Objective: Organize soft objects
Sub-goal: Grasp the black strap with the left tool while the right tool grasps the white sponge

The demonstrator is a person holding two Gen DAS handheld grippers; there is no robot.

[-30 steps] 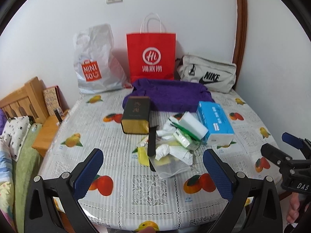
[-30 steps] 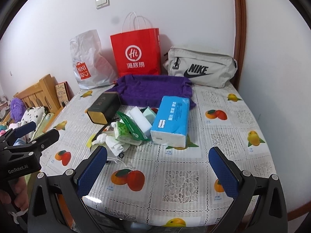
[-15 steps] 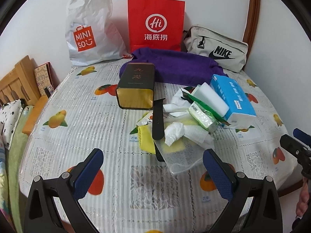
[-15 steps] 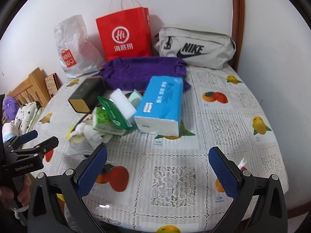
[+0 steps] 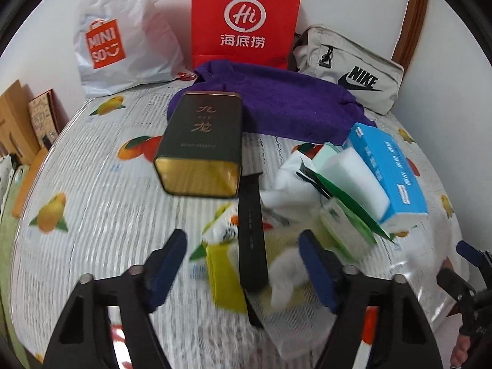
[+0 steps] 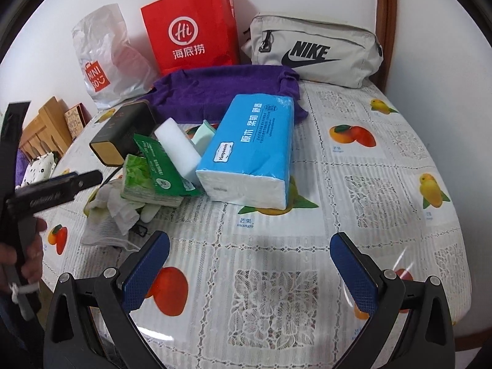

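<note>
Left gripper (image 5: 243, 261) over the near edge of the clutter, jaws closing — the black strap (image 5: 250, 230), yellow packet (image 5: 226, 275) and a crumpled white tissue (image 5: 286, 272) lie between the fingers; blur hides whether the pads touch any of them. Right gripper (image 6: 249, 272) jaws wide apart over bare fruit-print tablecloth (image 6: 384, 160), nothing between them.

Soft things heaped mid-table: blue tissue pack (image 6: 253, 150), white sponge block (image 6: 178, 147), green wet-wipes pack (image 6: 153, 173), clear plastic bag (image 5: 424, 283). The dark tea tin (image 5: 201, 144) lies on its side just behind the strap. Purple towel (image 5: 283, 104) is spread behind the heap — beyond it, along the wall, Miniso bag (image 5: 117, 37), red paper bag (image 5: 244, 18), grey Nike pouch (image 6: 316, 50).
</note>
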